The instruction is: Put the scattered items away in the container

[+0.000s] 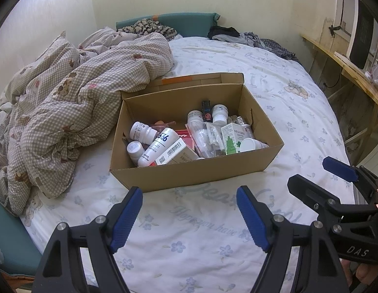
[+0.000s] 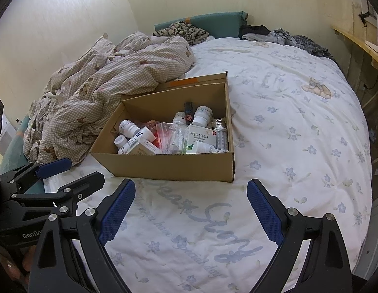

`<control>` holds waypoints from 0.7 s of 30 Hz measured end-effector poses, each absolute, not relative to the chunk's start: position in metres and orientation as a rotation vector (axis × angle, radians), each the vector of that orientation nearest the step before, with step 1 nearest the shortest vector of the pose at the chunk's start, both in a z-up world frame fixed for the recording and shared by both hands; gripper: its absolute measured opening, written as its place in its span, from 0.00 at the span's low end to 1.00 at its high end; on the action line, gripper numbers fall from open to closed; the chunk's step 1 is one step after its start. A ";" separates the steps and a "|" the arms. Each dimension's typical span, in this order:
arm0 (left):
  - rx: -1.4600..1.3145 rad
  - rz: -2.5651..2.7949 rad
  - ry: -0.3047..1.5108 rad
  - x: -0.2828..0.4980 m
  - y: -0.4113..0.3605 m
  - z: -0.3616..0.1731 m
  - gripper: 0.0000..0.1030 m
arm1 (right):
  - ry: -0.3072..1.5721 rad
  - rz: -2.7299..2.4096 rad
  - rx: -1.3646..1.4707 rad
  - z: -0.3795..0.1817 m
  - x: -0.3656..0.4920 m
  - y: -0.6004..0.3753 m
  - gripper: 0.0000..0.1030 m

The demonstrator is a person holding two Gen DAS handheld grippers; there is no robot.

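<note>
Box (image 1: 189, 173) long axis crosswise, open top up; both tools empty.

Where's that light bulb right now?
The light bulb lies inside the cardboard box on the bed, in its far right corner, against the right wall, just behind the green-and-white medicine carton and beside a white jar.

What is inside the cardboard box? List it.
Inside the cardboard box: white pill bottles, a green-and-white medicine carton, clear plastic bags, a light bulb, a small black item. Anything beneath this pile is hidden.
</note>
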State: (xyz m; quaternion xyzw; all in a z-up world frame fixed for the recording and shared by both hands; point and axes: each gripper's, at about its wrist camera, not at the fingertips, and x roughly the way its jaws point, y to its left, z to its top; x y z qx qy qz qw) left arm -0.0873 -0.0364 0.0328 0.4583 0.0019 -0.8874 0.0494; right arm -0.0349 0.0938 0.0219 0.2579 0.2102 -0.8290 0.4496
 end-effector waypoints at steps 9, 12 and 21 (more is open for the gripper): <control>1.396 -2.696 -0.010 -0.088 -0.036 0.032 0.77 | 0.527 -2.055 0.630 0.021 -0.034 0.094 0.92; 1.396 -2.694 -0.014 -0.088 -0.036 0.031 0.77 | 0.530 -2.057 0.627 0.020 -0.034 0.094 0.92; 1.372 -2.700 -0.029 -0.086 -0.035 0.032 0.77 | 0.537 -2.064 0.613 0.021 -0.034 0.094 0.92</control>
